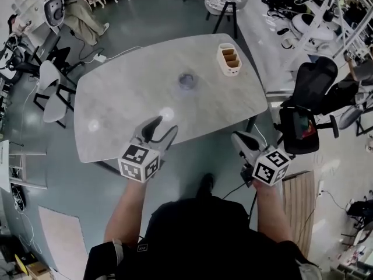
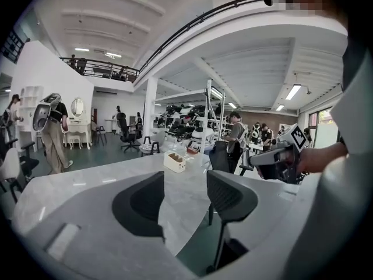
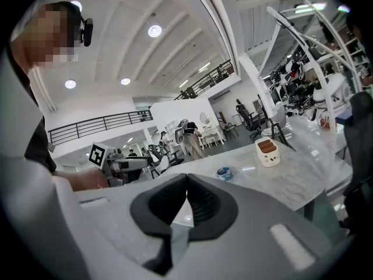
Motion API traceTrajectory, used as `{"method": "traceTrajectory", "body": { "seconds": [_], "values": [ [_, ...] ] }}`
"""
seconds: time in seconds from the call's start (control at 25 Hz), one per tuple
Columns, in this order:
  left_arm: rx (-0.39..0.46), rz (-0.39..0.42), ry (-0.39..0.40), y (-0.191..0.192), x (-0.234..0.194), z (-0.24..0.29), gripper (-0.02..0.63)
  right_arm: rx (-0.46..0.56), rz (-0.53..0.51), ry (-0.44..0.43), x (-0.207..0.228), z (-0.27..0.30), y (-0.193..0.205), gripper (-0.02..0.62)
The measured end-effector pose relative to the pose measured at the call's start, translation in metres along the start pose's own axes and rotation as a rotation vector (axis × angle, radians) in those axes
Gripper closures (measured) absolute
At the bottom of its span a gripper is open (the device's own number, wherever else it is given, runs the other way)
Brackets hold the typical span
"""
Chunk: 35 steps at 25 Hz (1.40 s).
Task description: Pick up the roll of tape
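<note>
**Both grippers empty, tape untouched on table**

Left gripper [image 1: 165, 127] hovers over the near edge of the marble table [image 1: 116, 104]. Its jaws are spread, with only tabletop and floor showing between them in the left gripper view [image 2: 185, 197].

Right gripper [image 1: 240, 140] is off the table edge, to the right of the left one. Its jaws are pressed together at the tips with nothing pinched [image 3: 186, 182].

The roll of tape [image 1: 186, 80] lies flat on the table ahead of the left gripper, well apart from both grippers. In the right gripper view it sits ahead and slightly right of the closed jaws [image 3: 224, 172].

A white organizer box [image 1: 229, 59] with brown items inside stands beyond the tape, to its right. It is ahead of the left jaws [image 2: 174, 161] and right of the tape in the right gripper view [image 3: 268, 151].

Office chairs and people are in the background.
</note>
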<state>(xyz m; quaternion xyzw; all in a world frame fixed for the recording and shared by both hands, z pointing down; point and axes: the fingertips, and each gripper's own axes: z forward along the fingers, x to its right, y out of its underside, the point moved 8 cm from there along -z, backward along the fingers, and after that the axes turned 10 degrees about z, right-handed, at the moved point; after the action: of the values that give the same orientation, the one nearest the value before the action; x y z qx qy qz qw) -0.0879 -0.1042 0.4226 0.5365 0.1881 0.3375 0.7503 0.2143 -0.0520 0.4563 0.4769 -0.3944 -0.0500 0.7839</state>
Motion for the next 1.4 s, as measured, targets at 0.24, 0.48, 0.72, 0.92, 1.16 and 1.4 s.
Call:
{"method": "traceTrajectory", "body": {
  "seconds": [0.24,0.48,0.72,0.92,1.16,1.4],
  "values": [
    [-0.017,0.016,-0.023,-0.015,-0.002,0.048,0.370,0.005,0.024,0.002,0.056,0.002,-0.026,0.592],
    [-0.016,0.017,-0.028,-0.022,-0.035,0.082,0.370,-0.021,0.019,-0.017,0.074,0.038,-0.050,0.592],
    [-0.006,0.025,-0.008,-0.030,-0.098,0.122,0.370,-0.030,-0.008,-0.013,0.077,0.100,-0.090,0.592],
    [0.004,0.011,0.022,-0.033,-0.145,0.144,0.370,-0.052,-0.018,-0.007,0.072,0.150,-0.110,0.592],
    [-0.029,0.030,0.077,-0.025,-0.164,0.170,0.371,-0.093,-0.011,-0.002,0.082,0.184,-0.116,0.592],
    [-0.111,0.066,0.106,-0.010,-0.174,0.210,0.371,-0.153,0.002,-0.016,0.113,0.205,-0.126,0.592]
  ]
}}
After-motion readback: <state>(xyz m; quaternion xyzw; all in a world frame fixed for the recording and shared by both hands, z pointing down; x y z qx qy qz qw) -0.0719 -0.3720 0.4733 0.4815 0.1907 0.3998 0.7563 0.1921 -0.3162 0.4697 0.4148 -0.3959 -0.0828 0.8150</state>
